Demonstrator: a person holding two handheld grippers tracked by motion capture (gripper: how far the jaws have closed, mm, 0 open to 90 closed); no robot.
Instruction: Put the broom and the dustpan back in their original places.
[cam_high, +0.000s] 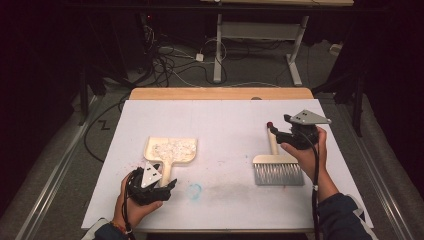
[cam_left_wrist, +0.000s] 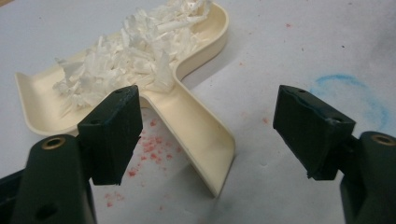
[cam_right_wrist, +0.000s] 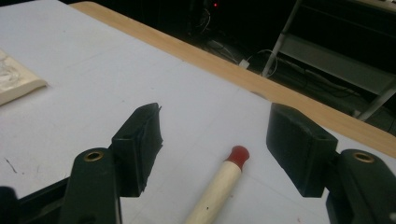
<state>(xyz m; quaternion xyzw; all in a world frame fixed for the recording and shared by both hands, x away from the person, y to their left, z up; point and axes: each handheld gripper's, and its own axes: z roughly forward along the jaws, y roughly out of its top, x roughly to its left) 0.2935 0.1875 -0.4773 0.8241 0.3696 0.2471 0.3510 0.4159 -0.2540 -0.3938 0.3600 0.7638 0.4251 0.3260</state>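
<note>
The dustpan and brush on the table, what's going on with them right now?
A person is working at a white-covered table with a handheld gripper in each hand. The cream dustpan lies flat, already holding a heap of white paper shreds. The left gripper sits open around the dustpan's handle, its fingers not pressing it. The right gripper is open over the brush, whose red-tipped handle lies on the table between its fingers, not gripped. The sweeping looks done.
</note>
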